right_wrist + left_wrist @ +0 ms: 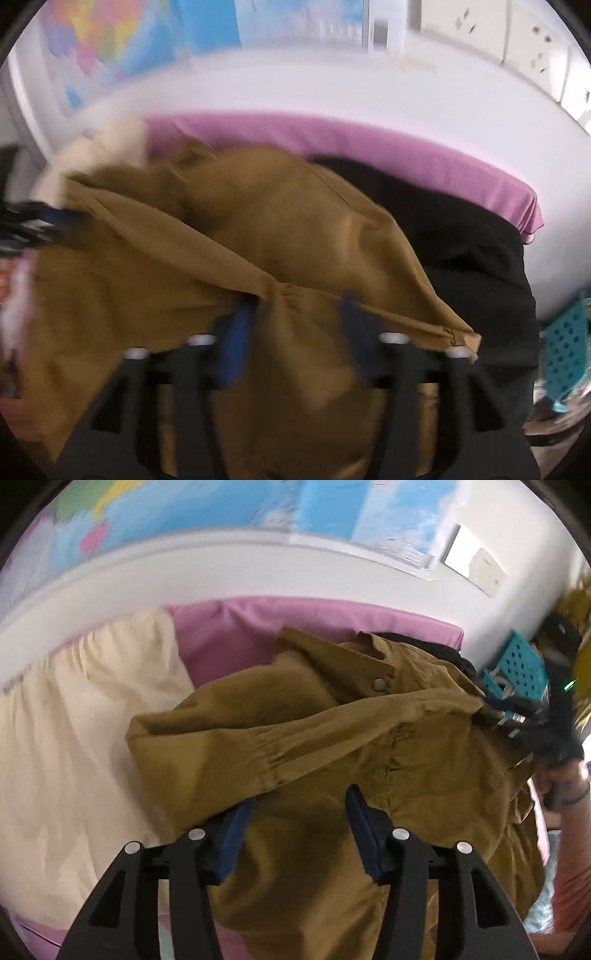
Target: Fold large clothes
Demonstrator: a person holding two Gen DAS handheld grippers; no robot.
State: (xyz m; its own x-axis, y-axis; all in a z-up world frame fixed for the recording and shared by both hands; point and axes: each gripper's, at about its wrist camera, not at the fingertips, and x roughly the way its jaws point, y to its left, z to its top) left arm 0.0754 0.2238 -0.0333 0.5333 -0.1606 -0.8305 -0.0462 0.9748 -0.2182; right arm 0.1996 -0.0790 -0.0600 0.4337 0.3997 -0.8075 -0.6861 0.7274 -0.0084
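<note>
A mustard-brown jacket (317, 709) lies crumpled on the pink-sheeted bed (258, 624). One sleeve with a gathered cuff (269, 749) runs across it. My left gripper (299, 812) stands open low over the jacket, its blue pads apart with brown cloth lying between them. In the left wrist view my right gripper (498, 707) sits at the far right end of that sleeve fold. The right wrist view is blurred. There my right gripper (295, 317) has its pads apart, and the jacket (258, 221) and its gathered cuff (284, 291) are draped across them. My left gripper (44, 218) shows at the cloth's left edge.
A cream pillow (74, 720) lies left of the jacket. A black garment (461, 240) is spread to its right. A teal perforated basket (565, 347) stands past the bed's right side. A hand (565, 786) shows at the right edge. A white wall with a map (184, 513) backs the bed.
</note>
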